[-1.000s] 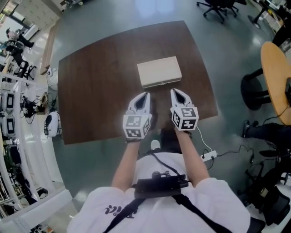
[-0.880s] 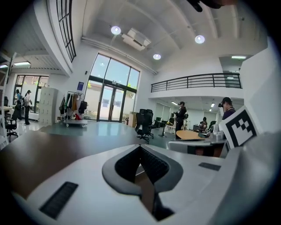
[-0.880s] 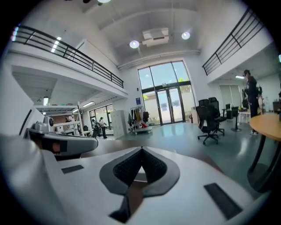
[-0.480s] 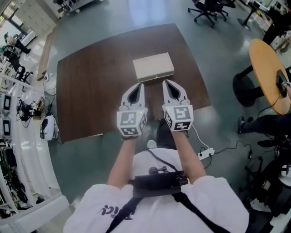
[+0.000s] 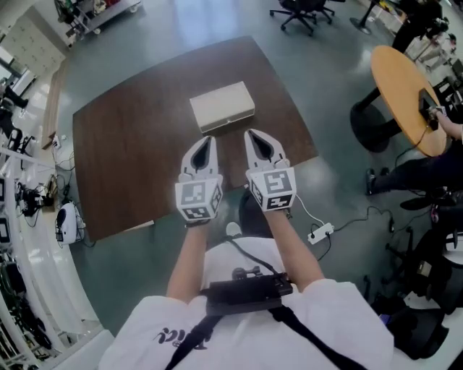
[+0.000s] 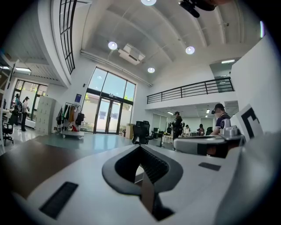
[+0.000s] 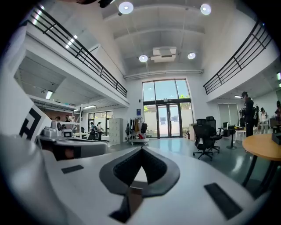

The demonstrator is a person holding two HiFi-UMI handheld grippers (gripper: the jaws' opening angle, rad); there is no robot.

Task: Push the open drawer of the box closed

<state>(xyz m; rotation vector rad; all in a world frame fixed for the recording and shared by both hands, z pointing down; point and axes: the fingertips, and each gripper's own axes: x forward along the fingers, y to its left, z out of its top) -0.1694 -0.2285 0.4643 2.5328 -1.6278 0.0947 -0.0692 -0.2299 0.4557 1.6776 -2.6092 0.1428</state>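
A pale beige box point(image 5: 221, 106) lies on the dark brown table point(image 5: 130, 159), its front face with a small handle turned toward me; I see no drawer sticking out. My left gripper point(image 5: 205, 139) and right gripper point(image 5: 252, 134) hover side by side just short of that front face, both shut with the jaws meeting at the tips and nothing held. Both gripper views look level across the hall, over the shut left gripper point(image 6: 141, 147) and right gripper point(image 7: 141, 149); the box is not seen in them.
The table's near edge lies under my hands. A round wooden table point(image 5: 405, 94) with a black base stands at the right, office chairs point(image 5: 300, 11) at the far side. A white power strip point(image 5: 318, 233) with its cable lies on the floor.
The head view has swung, so box and table sit further left and higher in the picture. Both grippers stay shut, side by side, at about the same distance from the box.
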